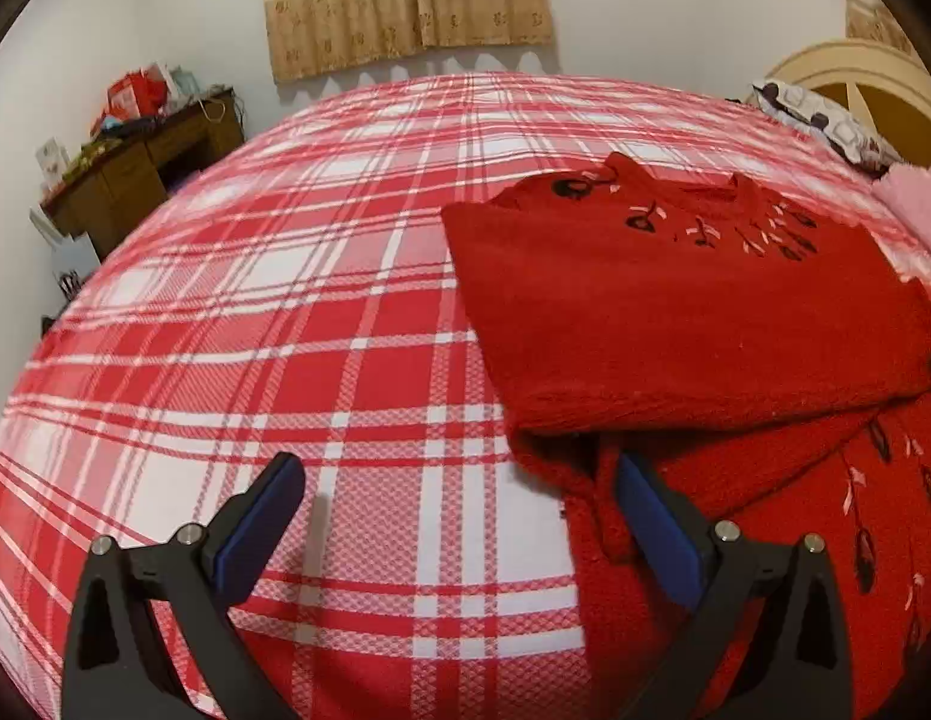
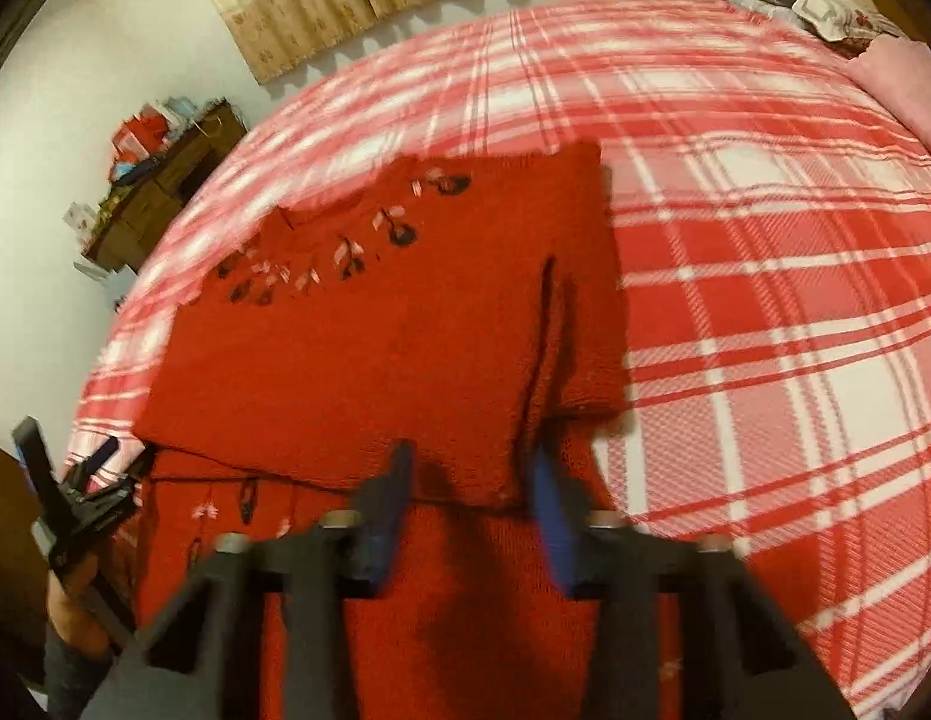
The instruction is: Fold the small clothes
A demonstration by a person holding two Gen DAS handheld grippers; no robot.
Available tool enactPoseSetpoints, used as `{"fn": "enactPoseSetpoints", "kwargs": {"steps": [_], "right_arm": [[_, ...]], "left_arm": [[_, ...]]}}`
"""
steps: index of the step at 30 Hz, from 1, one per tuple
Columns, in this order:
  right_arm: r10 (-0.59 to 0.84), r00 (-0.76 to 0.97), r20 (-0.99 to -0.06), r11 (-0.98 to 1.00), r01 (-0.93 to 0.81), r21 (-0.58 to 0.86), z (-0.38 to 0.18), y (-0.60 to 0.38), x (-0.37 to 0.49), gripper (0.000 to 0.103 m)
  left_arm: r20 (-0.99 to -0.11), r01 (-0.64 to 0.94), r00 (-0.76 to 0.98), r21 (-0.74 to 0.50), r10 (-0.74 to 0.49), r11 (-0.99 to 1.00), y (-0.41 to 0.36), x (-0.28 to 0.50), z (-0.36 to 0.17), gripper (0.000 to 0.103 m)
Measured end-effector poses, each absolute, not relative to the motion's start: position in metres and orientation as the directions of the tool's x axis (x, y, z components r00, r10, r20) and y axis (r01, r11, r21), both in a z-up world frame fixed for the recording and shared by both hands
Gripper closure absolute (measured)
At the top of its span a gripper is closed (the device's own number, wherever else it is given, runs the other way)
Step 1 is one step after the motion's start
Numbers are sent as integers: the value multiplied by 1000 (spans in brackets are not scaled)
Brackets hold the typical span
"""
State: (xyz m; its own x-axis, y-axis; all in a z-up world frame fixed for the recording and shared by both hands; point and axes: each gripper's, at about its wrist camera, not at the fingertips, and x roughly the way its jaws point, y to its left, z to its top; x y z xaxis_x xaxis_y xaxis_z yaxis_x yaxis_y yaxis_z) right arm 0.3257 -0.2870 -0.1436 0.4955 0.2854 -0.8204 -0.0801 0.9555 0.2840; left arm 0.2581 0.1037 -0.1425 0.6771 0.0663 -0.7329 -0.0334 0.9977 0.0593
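A red knitted sweater (image 1: 693, 312) with black and pink embroidery lies partly folded on the plaid bed; it also shows in the right wrist view (image 2: 369, 336). My left gripper (image 1: 459, 474) is open and empty, hovering above the bed at the sweater's near left corner, its right finger (image 1: 651, 510) over the red knit. My right gripper (image 2: 471, 474) is open and empty, just above the folded edge of the sweater. The left gripper also shows in the right wrist view (image 2: 69, 468), at the far left beside the sweater.
The bed wears a red and white plaid sheet (image 1: 285, 312). A patterned pillow (image 1: 825, 120) and a pink blanket (image 1: 921, 204) lie at the head. A cluttered wooden desk (image 1: 141, 162) stands by the wall, with curtains (image 1: 405, 0) behind.
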Motion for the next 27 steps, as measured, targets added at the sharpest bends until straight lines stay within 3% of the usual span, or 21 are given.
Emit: {"fn": "enactPoseSetpoints", "kwargs": {"steps": [8,13,20,22,24,26,27], "right_arm": [[198,618,-761,980,-111,165,-105,-288,303,94],[122,567,-815,990,-16,137,-128,-309,318,94],[162,560,-813,984,-30,176,-139,-314,317,93],[150,566,-810,986,-25,165,-136,-313,316,85],[139,589,-796,987,-16,160,-128,-313,312,61],[130,625,-770,988,-18,151,-117,-310,309,52],[137,645,-752,988,-30,154,-111,-307,307,52]], "left_arm": [[-739,-35,672,37,51,999,108,259,-145,0],[-743,-37,668,20,40,999,111,259,-146,0],[-730,-66,683,-16,34,998,117,255,-142,0],[-715,-100,699,-62,26,993,128,251,-139,0],[-726,-172,685,-92,52,981,142,251,-142,0],[-742,-192,670,-153,16,969,151,251,-146,0],[-740,-196,673,-162,12,967,152,249,-145,0]]}}
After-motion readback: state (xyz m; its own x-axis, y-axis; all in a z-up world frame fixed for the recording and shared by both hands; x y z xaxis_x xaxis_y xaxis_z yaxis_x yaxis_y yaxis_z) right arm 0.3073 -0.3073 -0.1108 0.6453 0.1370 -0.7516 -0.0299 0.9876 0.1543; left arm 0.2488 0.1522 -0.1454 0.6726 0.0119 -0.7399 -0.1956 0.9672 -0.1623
